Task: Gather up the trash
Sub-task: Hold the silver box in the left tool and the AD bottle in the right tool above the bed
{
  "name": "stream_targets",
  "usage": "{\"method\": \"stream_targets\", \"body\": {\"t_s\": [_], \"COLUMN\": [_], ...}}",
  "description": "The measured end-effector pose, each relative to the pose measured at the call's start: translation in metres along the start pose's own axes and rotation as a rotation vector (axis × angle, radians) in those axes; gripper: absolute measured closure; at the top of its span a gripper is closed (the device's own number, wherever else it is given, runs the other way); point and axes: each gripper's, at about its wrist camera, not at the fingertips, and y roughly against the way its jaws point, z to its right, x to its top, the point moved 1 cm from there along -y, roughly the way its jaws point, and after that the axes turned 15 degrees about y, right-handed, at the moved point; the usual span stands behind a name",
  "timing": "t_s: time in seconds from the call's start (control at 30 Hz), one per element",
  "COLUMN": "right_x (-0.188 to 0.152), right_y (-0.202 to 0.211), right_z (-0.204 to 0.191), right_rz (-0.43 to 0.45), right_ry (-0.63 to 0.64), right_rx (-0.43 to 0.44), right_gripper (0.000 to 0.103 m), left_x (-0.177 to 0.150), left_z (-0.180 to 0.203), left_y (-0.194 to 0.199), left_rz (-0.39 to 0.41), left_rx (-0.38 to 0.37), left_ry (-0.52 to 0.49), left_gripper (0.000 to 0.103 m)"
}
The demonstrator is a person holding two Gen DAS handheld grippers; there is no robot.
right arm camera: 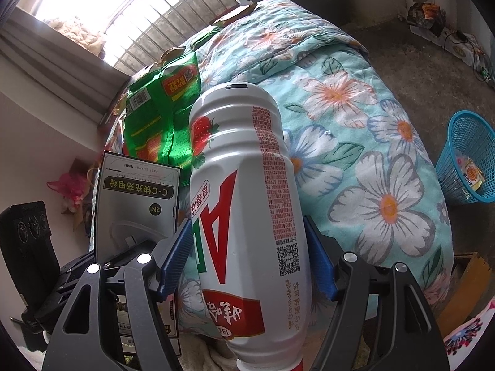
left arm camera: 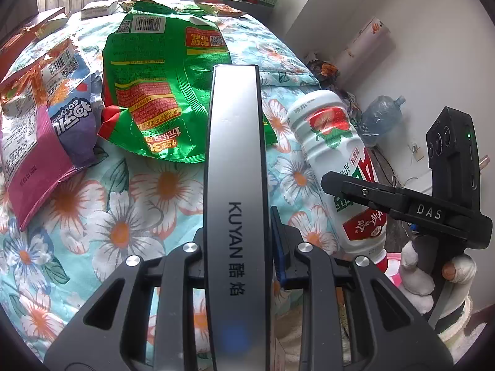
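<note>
One bottle (right arm camera: 244, 204), one grey box (left arm camera: 236, 185) — both gripped.

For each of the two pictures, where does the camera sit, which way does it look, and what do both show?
Left wrist: sits on the left gripper, looking down over the floral bed at wrappers; it grips a grey box; a gloved hand shows.
Right wrist: sits on the right gripper, looking along the bed toward the window; it grips a white bottle.
Shared: bottle, box, green wrapper, bedcover.

Bare floral quilt (right arm camera: 380, 167) right of white bottle (right arm camera: 247, 185) – open path; green wrapper (left arm camera: 161, 71) and pink bag (left arm camera: 34, 160) crowd the far-left side.
</note>
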Motion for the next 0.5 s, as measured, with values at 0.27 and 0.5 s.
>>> {"method": "stream_targets", "body": {"t_s": [0.27,0.5], "right_x": [-0.003,-0.005], "right_y": [0.005,0.014], "right_z": [0.001,0.003], "right_rz": [0.015,0.034], "right_ry": [-0.007,-0.014], "right_rx": [-0.004,0.014], "right_gripper": [0.041,0.042], "left_x": [0.002,0.003], "left_z": [0.002,-0.004], "left_y": [0.005,0.014], "left_rz": [0.025,0.055], "left_rx": [0.008,0.008], "left_ry": [-0.031,-0.048], "left_gripper": [0.079,0.08]}}
